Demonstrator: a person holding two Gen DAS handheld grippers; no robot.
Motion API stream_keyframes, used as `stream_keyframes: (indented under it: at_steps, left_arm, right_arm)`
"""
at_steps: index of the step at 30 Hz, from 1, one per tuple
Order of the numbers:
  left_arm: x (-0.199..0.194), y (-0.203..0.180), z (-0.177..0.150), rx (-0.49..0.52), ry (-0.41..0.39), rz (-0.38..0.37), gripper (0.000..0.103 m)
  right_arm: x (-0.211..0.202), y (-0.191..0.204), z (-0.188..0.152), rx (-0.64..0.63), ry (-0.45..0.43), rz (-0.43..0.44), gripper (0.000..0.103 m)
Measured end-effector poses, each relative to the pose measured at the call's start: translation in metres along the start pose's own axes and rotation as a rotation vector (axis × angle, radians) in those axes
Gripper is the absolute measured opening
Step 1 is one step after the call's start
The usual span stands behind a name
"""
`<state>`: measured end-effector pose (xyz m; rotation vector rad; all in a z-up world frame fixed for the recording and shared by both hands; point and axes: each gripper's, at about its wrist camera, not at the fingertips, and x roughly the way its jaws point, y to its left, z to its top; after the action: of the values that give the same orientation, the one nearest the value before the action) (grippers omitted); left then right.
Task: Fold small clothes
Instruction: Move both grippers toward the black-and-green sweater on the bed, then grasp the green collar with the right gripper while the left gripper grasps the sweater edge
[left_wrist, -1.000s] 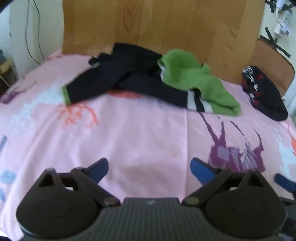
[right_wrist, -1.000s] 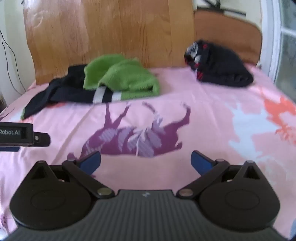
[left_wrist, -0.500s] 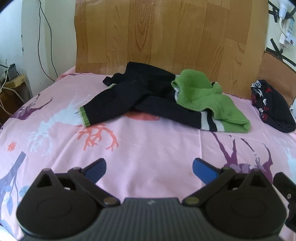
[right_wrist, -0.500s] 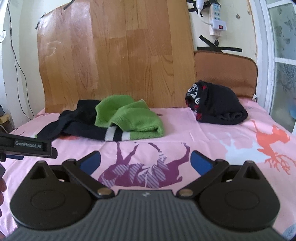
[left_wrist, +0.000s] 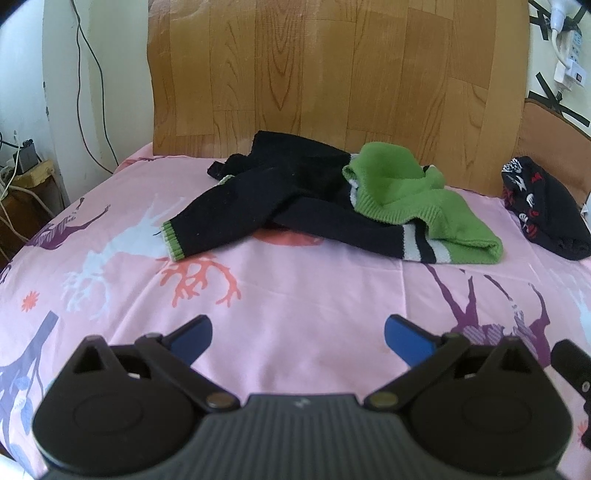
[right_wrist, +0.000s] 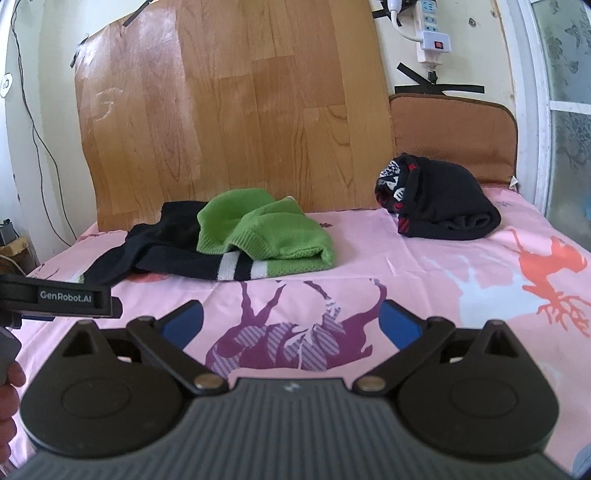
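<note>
Both the left claw (left_wrist: 297, 334) and right claw (right_wrist: 290, 321) gape wide and empty above the pink deer-print bedsheet (left_wrist: 295, 295). Farther back, a crumpled black-and-green knitted sweater (left_wrist: 332, 210) lies near the wooden headboard (left_wrist: 332, 74), with a rolled black patterned garment (right_wrist: 439, 199) to its right.

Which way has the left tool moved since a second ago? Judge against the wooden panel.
Yes. The left tool tipped upward: more wooden panel shows.

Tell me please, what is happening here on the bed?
A person holds two grippers above a pink bedsheet. The left gripper and right gripper are both open and hold nothing. A crumpled black and green sweater lies unfolded near the headboard. A dark bundle sits apart, to its right.
</note>
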<state>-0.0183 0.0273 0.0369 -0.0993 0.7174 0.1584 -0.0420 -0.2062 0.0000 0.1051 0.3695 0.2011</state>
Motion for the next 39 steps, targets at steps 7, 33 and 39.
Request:
stream_keyframes:
  at_steps: [7,33,39]
  left_arm:
    - [0.002,0.0,-0.003,0.007,0.006,0.006,0.103]
    - [0.007,-0.001,-0.009,0.039,-0.011,-0.033,0.103]
    - [0.003,0.001,-0.009,0.118,-0.073,-0.064,0.103]
  right_arm:
    - [0.0,0.001,0.001,0.007,0.005,0.003,0.101]
    - [0.018,0.005,0.001,0.015,0.065,-0.015,0.088]
    - [0.041,0.011,0.011,-0.039,0.122,0.056,0.023]
